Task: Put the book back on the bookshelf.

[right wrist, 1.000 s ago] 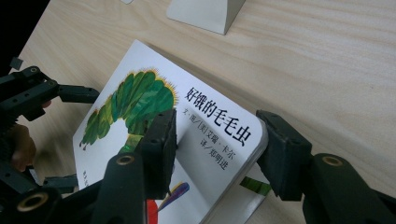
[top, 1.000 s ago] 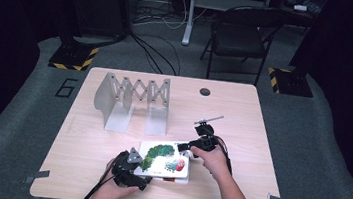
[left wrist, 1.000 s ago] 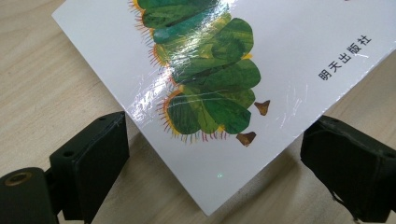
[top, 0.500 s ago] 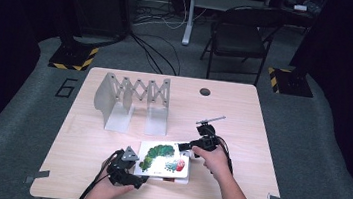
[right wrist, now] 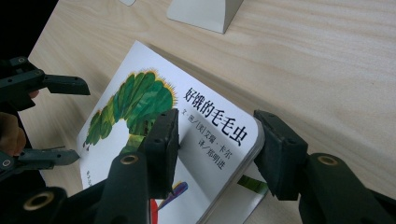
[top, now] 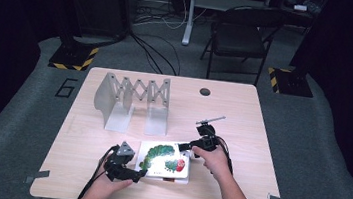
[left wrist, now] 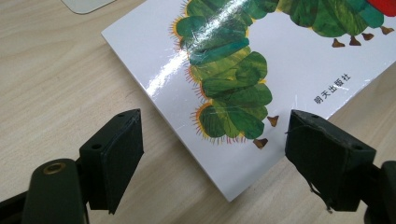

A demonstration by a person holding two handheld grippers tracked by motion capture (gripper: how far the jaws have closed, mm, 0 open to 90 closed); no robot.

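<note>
Wooden table (top: 243, 117), picture book (top: 165, 159), folding rack (top: 131, 99)

High view: fixed, above the near edge, facing forward and down, far enough to take in the whole light wooden tabletop (top: 104, 182) plus floor beyond. Left gripper view: rides low, very close, looking along own black jaws across the near corner of the white picture book with the green caterpillar cover (left wrist: 243, 70). Right gripper view: equally close, facing the book's (right wrist: 154, 121) opposite edge, left gripper (right wrist: 65, 119) beyond it. All three views share the book (top: 165, 159) and surrounding wood.
</note>
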